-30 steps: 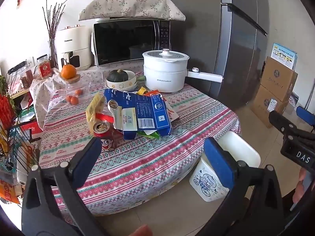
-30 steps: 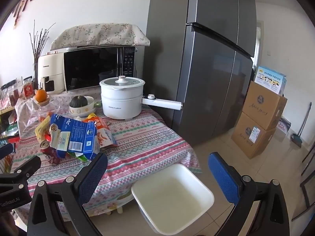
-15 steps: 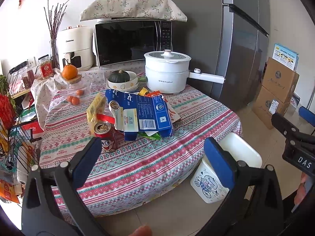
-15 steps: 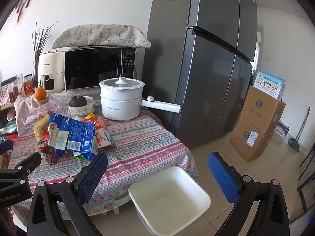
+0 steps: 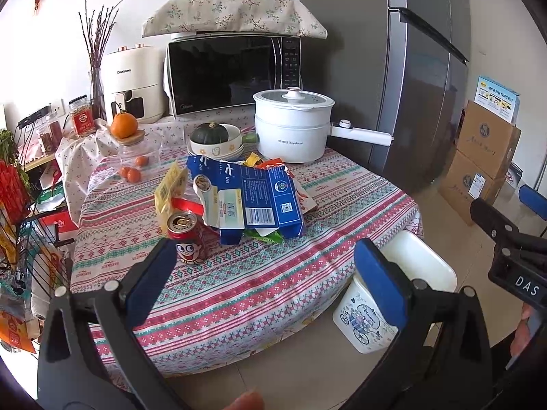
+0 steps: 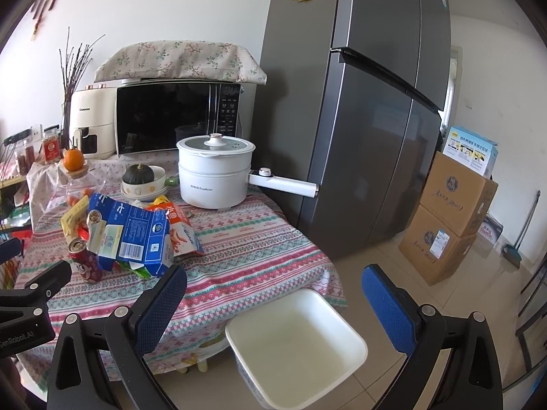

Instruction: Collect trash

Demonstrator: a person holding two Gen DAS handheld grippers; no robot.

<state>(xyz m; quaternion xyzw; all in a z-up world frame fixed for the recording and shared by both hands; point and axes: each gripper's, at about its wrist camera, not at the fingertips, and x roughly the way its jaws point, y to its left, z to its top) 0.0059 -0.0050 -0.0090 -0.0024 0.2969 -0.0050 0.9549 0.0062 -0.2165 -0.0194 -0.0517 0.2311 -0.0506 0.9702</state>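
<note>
At the bottom of each wrist view, the left claw [image 5: 263, 276] and right claw [image 6: 273, 304] gape wide, released and holding nothing. Just past the right claw, lower centre, the white trash bin [image 6: 355, 338] stands on the floor against the tabletop [image 6: 246, 249] edge. Farther back, at left, the trash lies heaped on the tabletop: a red can [image 5: 186, 235], a torn blue carton [image 5: 253, 198], an orange snack bag [image 6: 183, 232]. Beyond stands a white pot [image 5: 290, 126].
</note>
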